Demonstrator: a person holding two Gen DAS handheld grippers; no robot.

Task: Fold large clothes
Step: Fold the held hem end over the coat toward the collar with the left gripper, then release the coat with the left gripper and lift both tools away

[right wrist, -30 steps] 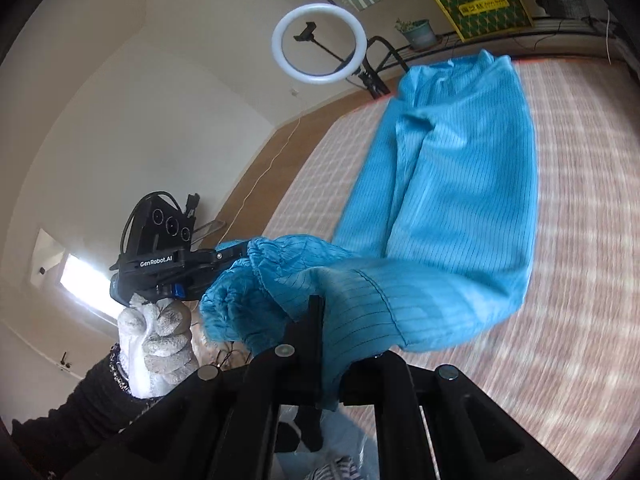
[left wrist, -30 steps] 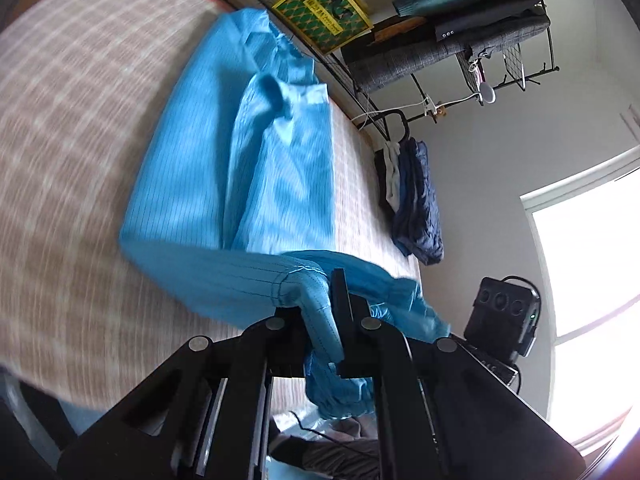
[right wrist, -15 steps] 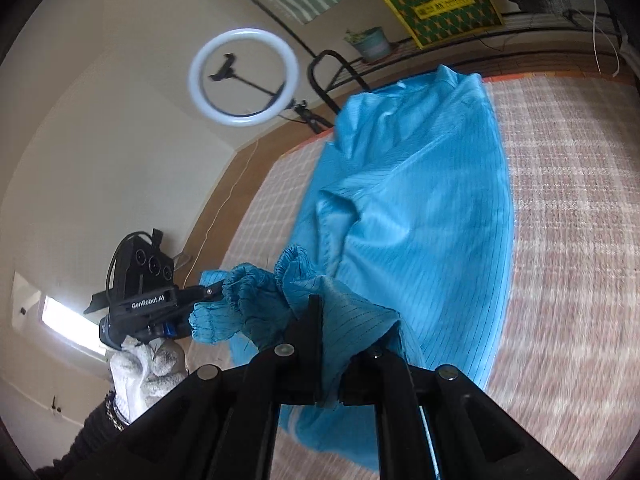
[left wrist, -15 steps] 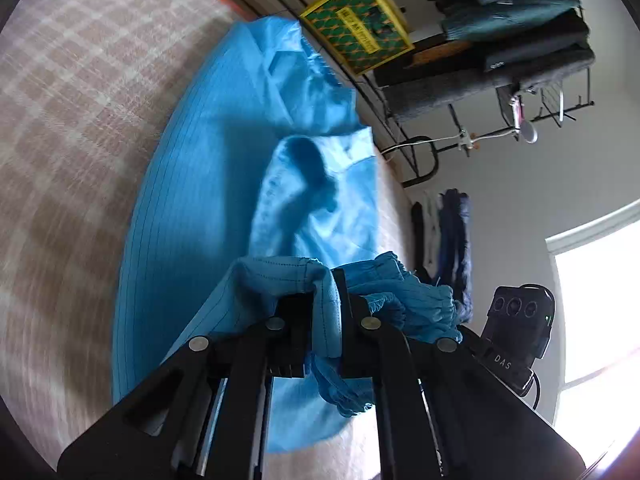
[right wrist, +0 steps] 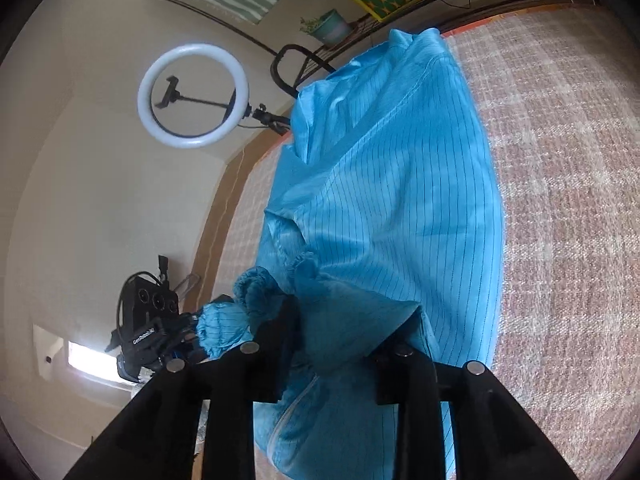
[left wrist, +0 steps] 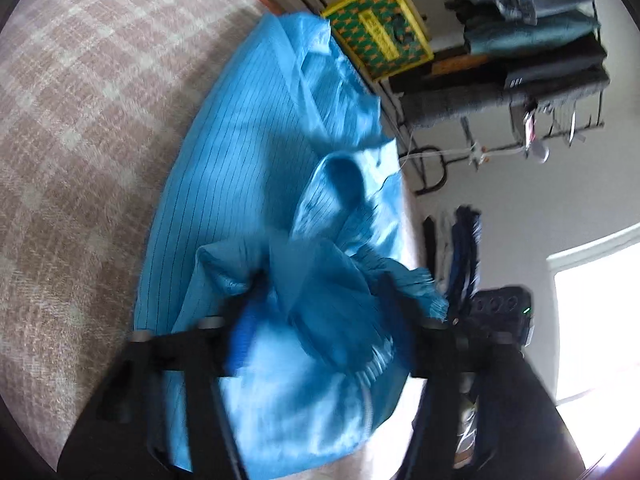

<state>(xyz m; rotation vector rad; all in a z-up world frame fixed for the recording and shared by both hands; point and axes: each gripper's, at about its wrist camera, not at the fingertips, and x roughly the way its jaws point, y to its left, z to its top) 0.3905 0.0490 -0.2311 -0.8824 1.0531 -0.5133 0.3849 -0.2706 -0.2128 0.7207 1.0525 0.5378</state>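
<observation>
A large blue pinstriped garment (left wrist: 240,168) lies lengthwise on a checked pink-beige bed (left wrist: 72,112); it also shows in the right wrist view (right wrist: 400,200). Its lower end with the gathered cuffs (right wrist: 256,292) is folded up over the body. My left gripper (left wrist: 320,304) has its jaws spread wide, with bunched cloth lying loose between them. My right gripper (right wrist: 336,320) is also open, with the folded cloth edge between its spread fingers. The other gripper's camera body (right wrist: 150,320) shows at the left of the right wrist view.
A clothes rack with folded dark garments (left wrist: 520,40) and a yellow-green box (left wrist: 376,32) stand beyond the bed's far end. A ring light (right wrist: 192,96) and a potted plant (right wrist: 328,26) stand by the wall. Dark clothes (left wrist: 460,248) hang beside the bed.
Both grippers carried the garment's lower end up over its body, then opened. The cloth, pinched in both half a second ago, now lies loose between spread jaws.
</observation>
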